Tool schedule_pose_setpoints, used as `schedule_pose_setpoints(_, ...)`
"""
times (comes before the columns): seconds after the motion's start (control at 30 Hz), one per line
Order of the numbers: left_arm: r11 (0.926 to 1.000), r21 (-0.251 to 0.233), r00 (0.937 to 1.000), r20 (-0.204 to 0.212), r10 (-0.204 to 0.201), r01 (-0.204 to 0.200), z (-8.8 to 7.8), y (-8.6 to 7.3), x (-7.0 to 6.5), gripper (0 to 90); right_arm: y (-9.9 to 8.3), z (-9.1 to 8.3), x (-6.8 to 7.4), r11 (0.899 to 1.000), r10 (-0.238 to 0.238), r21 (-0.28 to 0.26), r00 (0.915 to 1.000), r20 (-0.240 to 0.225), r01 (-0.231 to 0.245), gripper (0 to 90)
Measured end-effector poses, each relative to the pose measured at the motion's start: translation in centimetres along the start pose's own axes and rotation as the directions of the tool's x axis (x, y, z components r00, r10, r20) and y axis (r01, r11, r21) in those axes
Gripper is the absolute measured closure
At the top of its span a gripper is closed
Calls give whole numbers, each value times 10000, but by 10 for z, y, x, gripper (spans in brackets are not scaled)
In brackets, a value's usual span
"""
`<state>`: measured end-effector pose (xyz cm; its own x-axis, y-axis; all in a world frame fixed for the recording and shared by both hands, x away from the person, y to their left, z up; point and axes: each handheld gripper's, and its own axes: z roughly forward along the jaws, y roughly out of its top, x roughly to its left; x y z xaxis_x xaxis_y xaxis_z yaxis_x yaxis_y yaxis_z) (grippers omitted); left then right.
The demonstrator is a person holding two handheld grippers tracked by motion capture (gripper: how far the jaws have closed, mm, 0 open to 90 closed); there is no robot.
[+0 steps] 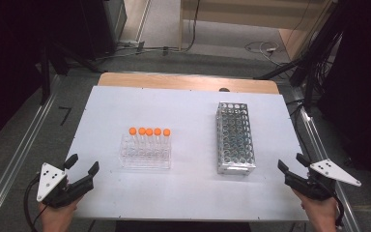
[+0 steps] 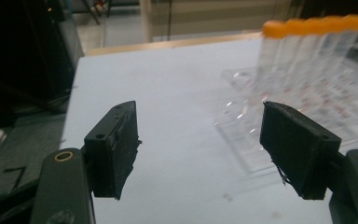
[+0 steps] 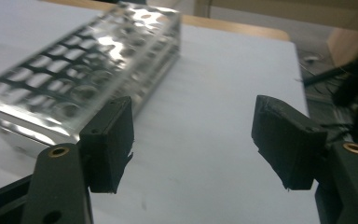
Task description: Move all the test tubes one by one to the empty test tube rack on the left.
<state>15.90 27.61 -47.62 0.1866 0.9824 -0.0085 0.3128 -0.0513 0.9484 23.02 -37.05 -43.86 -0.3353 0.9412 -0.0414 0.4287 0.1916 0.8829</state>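
A clear plastic rack (image 1: pixel 145 153) sits left of the table's middle, with several orange-capped tubes (image 1: pixel 149 132) upright in its far row. Right of it lies a long metal mesh rack (image 1: pixel 235 137), empty. My left gripper (image 1: pixel 82 163) hovers at the front left corner of the table, open, nothing between its pads. In the left gripper view the clear rack (image 2: pixel 279 121) and the tubes (image 2: pixel 314 25) lie ahead to the right. My right gripper (image 1: pixel 291 163) is at the front right edge, open and empty. The metal rack (image 3: pixel 74 74) shows ahead left in the right gripper view.
The white table top (image 1: pixel 193 111) has a wooden strip (image 1: pixel 188 81) along its far edge. Metal rails run along both sides on the floor. Cables and dark stands crowd the floor at the far right.
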Motion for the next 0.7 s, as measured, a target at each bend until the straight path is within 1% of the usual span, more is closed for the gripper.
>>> schedule_pose_setpoints(0.07, 9999, 154, 9997, -262, 22, -18, 2, -4, 6, 276, -6, -1, -9, 9996, 212, 177, 9993, 312, -217, 276)
schedule_pose_setpoints(0.1, 9996, 281, 9995, -317, -27, 36, 3, -7, 9, 275, -9, -1, -13, 9992, 314, 240, 9985, 453, -325, 276)
schedule_pose_setpoints(0.17, 9983, 411, 9988, -289, -399, 411, 5, -9, 13, 275, -13, -1, -20, 9982, 465, 345, 9966, 673, -489, 274)
schedule_pose_setpoints(0.23, 9979, 462, 9984, -355, -429, 445, 6, -11, 15, 275, -16, -1, -25, 9974, 524, 447, 9947, 882, -565, 273)
schedule_pose_setpoints(0.3, 9972, 527, 9978, -442, -498, 521, 8, -12, 16, 274, -18, 1, -29, 9957, 677, 556, 9922, 1047, -738, 271)
schedule_pose_setpoints(0.37, 9961, 596, 9971, -454, -616, 643, 11, -13, 18, 274, -20, 1, -31, 9947, 732, 641, 9906, 1155, -809, 271)
schedule_pose_setpoints(0.5, 9948, 858, 9973, -538, -501, 546, 16, -16, 18, 272, -25, 4, -35, 9924, 840, 785, 9880, 1297, -946, 270)
schedule_pose_setpoints(0.57, 9937, 936, 9971, -497, -579, 624, 18, -17, 19, 262, -26, 4, -36, 9914, 932, 787, 9866, 1337, -1043, 265)
schedule_pose_setpoints(0.63, 9932, 926, 9966, -496, -656, 700, 19, -17, 19, 247, -26, 3, -37, 9916, 963, 726, 9860, 1361, -1069, 261)
schedule_pose_setpoints(0.7, 9941, 884, 9971, -490, -587, 628, 19, -17, 18, 236, -26, 3, -37, 9915, 1013, 674, 9850, 1398, -1115, 246)
